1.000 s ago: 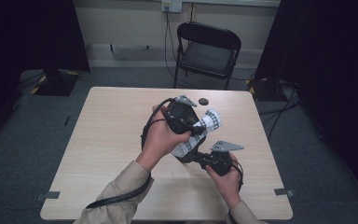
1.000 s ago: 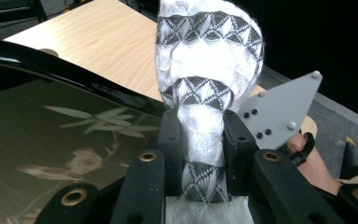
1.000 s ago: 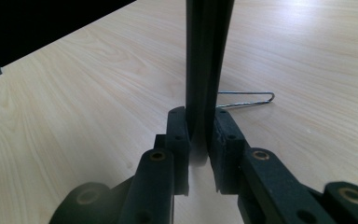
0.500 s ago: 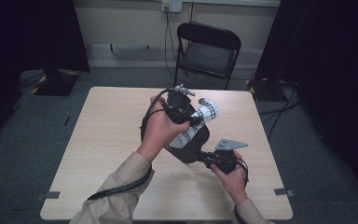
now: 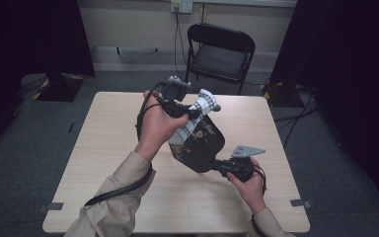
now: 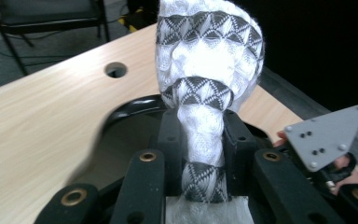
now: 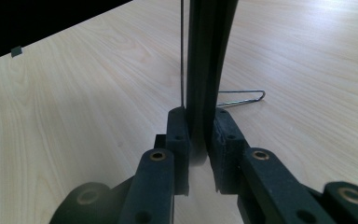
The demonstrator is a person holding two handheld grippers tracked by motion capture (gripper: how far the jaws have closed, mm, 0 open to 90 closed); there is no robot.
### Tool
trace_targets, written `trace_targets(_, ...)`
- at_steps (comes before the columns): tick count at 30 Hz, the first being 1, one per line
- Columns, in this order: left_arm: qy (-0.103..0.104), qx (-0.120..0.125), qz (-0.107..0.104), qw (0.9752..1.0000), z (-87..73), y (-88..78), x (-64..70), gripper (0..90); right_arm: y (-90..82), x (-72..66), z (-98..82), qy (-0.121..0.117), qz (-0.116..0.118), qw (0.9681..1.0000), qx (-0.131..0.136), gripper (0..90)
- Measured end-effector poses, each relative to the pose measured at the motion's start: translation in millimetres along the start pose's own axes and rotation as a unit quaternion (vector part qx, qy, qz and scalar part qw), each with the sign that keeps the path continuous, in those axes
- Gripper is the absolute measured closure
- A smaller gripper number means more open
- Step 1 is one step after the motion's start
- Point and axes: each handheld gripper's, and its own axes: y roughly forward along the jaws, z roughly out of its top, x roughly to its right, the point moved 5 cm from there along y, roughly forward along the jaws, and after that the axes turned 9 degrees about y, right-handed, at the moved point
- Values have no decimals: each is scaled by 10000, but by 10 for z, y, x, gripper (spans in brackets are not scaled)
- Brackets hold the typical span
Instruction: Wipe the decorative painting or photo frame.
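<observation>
My left gripper [image 5: 192,112] is shut on a bunched white cloth with grey patterned bands [image 5: 202,106]. The cloth hangs against the upper part of a black rounded-square tray [image 5: 202,143], which is held tilted above the table. In the left gripper view the cloth [image 6: 209,56] rises between the jaws of the left gripper [image 6: 200,135], with the tray's dark rim [image 6: 135,105] behind it. My right gripper [image 5: 217,165] is shut on the tray's lower edge. Seen from the right gripper [image 7: 200,126], the thin black edge [image 7: 209,56] stands upright between the pads.
The light wooden table [image 5: 113,148] has a round hole [image 6: 115,70] near its far side. A thin wire loop [image 7: 242,98] shows beyond the tray's edge. A black folding chair [image 5: 222,49] stands behind the table. Cables trail from both grippers.
The left hand has lifted the cloth up and toward the far side of the table, along the tray. The tray has tipped up more. The right hand has stayed nearly in place.
</observation>
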Motion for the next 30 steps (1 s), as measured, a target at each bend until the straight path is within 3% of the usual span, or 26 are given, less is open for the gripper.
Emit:
trace_targets(11, -300, -108, 235, 9992, -230, -87, -277, 732, -11, 37, 3, 0, -15, 10000, 18, 797)
trace_targets(17, -485, -194, 304, 9982, -390, -68, -396, 732, -31, 71, 8, 10, -135, 9999, 46, 787)
trace_targets(23, -604, -272, 273, 9974, -523, 9, -450, 732, -64, 113, 22, -67, -390, 9992, 84, 748)
trace_targets(30, -728, -387, 281, 9962, -688, 85, -489, 732, -81, 137, 28, -45, -449, 9989, 111, 749)
